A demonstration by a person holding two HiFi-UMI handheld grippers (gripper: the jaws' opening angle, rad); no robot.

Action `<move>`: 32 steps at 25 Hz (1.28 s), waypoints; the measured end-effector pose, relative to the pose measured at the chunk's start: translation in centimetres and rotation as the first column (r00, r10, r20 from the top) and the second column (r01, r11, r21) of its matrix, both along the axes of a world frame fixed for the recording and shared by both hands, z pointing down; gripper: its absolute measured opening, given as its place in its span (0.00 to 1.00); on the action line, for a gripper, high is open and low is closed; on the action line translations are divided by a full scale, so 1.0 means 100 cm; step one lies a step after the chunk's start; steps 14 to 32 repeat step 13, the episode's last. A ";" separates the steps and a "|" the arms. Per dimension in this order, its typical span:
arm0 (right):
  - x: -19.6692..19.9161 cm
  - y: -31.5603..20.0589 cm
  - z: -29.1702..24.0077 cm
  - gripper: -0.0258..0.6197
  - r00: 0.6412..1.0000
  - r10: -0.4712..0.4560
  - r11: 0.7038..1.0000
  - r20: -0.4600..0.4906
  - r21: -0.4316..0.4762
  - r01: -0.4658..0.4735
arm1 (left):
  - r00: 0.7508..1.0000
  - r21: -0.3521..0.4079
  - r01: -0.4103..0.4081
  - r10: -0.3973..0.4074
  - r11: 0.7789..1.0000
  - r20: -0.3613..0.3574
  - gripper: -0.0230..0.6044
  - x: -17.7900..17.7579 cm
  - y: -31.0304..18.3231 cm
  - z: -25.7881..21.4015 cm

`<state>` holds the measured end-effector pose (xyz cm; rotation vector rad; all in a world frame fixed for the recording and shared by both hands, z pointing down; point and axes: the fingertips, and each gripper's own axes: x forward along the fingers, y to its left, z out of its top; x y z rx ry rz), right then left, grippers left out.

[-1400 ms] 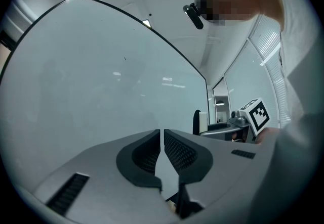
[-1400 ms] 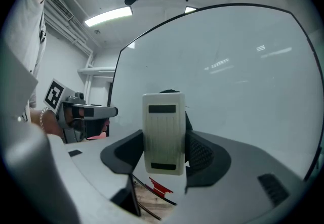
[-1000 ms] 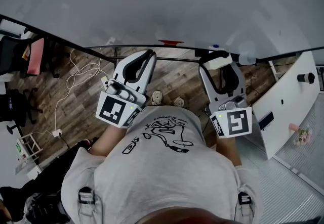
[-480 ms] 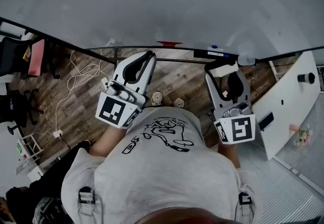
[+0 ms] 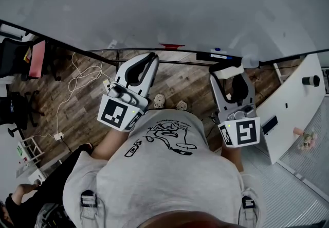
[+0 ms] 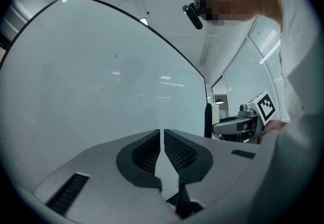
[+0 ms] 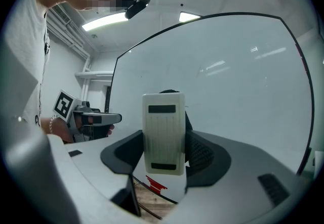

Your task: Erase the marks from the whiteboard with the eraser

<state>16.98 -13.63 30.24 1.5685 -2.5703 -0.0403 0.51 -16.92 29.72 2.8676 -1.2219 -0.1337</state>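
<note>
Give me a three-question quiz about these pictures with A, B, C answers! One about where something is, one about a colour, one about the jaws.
1. Where is the eraser?
A. in the right gripper
B. in the left gripper
C. on the floor
2. What colour is the mark at the board's bottom edge?
A. green
B. red
C. yellow
3. How are the left gripper's jaws?
A. wide apart
B. half open
C. together, empty

1 A: it sits between those jaws.
2 B: red strokes show below the eraser.
3 C: they meet with nothing between.
</note>
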 end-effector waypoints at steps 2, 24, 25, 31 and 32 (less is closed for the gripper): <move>0.001 -0.001 0.001 0.44 1.000 -0.001 1.000 0.002 -0.003 0.001 | 1.000 -0.002 0.001 -0.001 1.000 -0.001 0.10 0.001 -0.001 0.001; 0.004 -0.005 0.003 0.44 1.000 0.001 1.000 0.012 -0.001 -0.001 | 1.000 -0.013 0.004 -0.004 1.000 -0.004 0.10 0.002 -0.004 0.006; 0.004 -0.005 0.003 0.44 1.000 0.001 1.000 0.012 -0.001 -0.001 | 1.000 -0.013 0.004 -0.004 1.000 -0.004 0.10 0.002 -0.004 0.006; 0.004 -0.005 0.003 0.44 1.000 0.001 1.000 0.012 -0.001 -0.001 | 1.000 -0.013 0.004 -0.004 1.000 -0.004 0.10 0.002 -0.004 0.006; 0.004 -0.005 0.003 0.44 1.000 0.001 1.000 0.012 -0.001 -0.001 | 1.000 -0.013 0.004 -0.004 1.000 -0.004 0.10 0.002 -0.004 0.006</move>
